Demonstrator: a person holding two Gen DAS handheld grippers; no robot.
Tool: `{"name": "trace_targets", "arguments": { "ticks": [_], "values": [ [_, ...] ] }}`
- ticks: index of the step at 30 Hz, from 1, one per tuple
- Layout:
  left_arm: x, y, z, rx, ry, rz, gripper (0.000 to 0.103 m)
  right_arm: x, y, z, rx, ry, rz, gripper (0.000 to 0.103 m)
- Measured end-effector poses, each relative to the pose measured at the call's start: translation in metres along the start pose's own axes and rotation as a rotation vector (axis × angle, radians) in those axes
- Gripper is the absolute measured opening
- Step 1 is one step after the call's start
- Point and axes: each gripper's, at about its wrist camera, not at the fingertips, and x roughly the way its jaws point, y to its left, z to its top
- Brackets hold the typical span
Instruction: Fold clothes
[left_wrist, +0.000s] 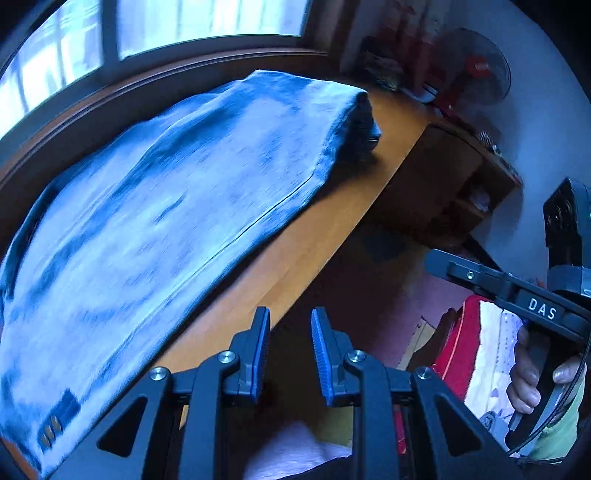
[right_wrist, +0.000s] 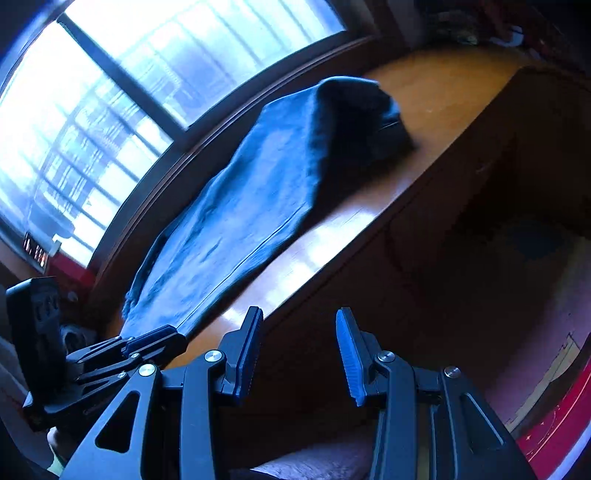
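Window (right_wrist: 122, 122) backlight glares; room dim, motion-blurred, fisheye-warped edges.

**Cloth, wood, plastic and metal**

The faded blue denim garment (left_wrist: 177, 206) is lying soft and matt on the glossy orange-brown wooden tabletop (right_wrist: 332, 243), which is reflecting window light. The matt black plastic left gripper (left_wrist: 290, 343) is showing ribbed blue pads (left_wrist: 319, 347) and shiny metal screws.
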Motion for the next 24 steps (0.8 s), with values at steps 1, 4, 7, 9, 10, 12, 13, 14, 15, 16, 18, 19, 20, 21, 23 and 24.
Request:
{"name": "trace_targets", "arguments": {
  "ticks": [1, 4, 7, 9, 10, 12, 13, 14, 15, 16, 18, 19, 20, 21, 23, 24],
  "values": [
    [0.004, -0.003, 0.005, 0.007, 0.000, -0.003, 0.022, 0.003, -0.007, 0.005, 0.007, 0.001, -0.001, 0.042],
    [0.026, -0.010, 0.031, 0.025, -0.008, -0.012, 0.022, 0.014, -0.023, 0.026, 0.001, 0.014, -0.020, 0.042],
    [0.053, -0.022, 0.064, 0.042, -0.024, -0.026, 0.022, 0.023, -0.037, 0.054, -0.021, 0.029, -0.069, 0.042],
    [0.064, -0.029, 0.083, 0.045, -0.033, -0.047, 0.022, 0.029, -0.047, 0.076, -0.031, 0.043, -0.079, 0.042],
    [0.069, -0.034, 0.093, 0.053, -0.038, -0.055, 0.022, 0.034, -0.053, 0.088, -0.042, 0.047, -0.088, 0.043],
    [0.080, -0.043, 0.110, 0.074, -0.043, -0.062, 0.022, 0.044, -0.062, 0.107, -0.058, 0.049, -0.119, 0.044],
    [0.086, -0.048, 0.118, 0.090, -0.039, -0.060, 0.022, 0.049, -0.067, 0.116, -0.063, 0.048, -0.133, 0.044],
    [0.092, -0.052, 0.124, 0.106, -0.033, -0.060, 0.022, 0.054, -0.071, 0.122, -0.067, 0.047, -0.143, 0.044],
    [0.099, -0.055, 0.130, 0.122, -0.025, -0.060, 0.022, 0.059, -0.074, 0.129, -0.072, 0.045, -0.152, 0.044],
    [0.105, -0.058, 0.135, 0.134, -0.017, -0.039, 0.022, 0.063, -0.077, 0.135, -0.079, 0.042, -0.160, 0.044],
    [0.116, -0.063, 0.146, 0.146, -0.010, -0.002, 0.022, 0.069, -0.083, 0.145, -0.090, 0.041, -0.159, 0.044],
    [0.119, -0.063, 0.151, 0.141, -0.014, 0.005, 0.022, 0.072, -0.085, 0.150, -0.096, 0.043, -0.150, 0.044],
    [0.122, -0.064, 0.155, 0.135, -0.018, 0.011, 0.022, 0.075, -0.086, 0.155, -0.103, 0.046, -0.141, 0.044],
    [0.125, -0.063, 0.159, 0.129, -0.019, 0.013, 0.022, 0.079, -0.088, 0.161, -0.113, 0.051, -0.135, 0.044],
    [0.135, -0.064, 0.169, 0.110, -0.018, 0.033, 0.022, 0.087, -0.090, 0.170, -0.138, 0.057, -0.132, 0.044],
    [0.140, -0.065, 0.172, 0.102, -0.017, 0.042, 0.022, 0.091, -0.091, 0.174, -0.154, 0.063, -0.126, 0.044]
  ]
}}
